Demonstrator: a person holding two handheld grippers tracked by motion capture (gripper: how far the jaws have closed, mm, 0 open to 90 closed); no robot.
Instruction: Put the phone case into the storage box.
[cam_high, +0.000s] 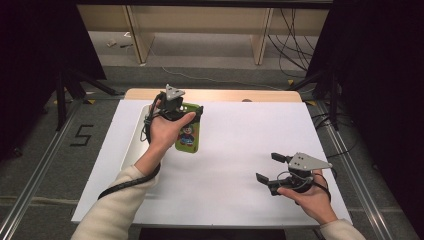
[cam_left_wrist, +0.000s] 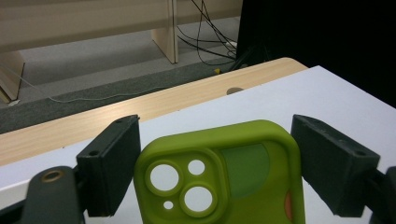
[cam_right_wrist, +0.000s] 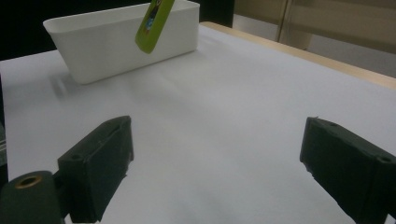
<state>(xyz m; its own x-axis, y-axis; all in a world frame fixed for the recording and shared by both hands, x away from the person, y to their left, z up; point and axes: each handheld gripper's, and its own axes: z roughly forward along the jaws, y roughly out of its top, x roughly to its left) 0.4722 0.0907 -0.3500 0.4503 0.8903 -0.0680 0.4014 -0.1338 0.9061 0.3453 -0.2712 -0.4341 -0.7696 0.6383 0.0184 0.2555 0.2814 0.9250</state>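
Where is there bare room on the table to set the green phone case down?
The white sheet is bare between the white bin at its left edge and the right tongs, and along the far edge. It is crowded at the bin, where the left tongs hold the phone case.

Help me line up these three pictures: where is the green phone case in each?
High view: green phone case left of centre, at the left hand-held gripper.
Left gripper view: bottom centre, between the jaws.
Right gripper view: top, left of centre.
Shared landmark: white tray.
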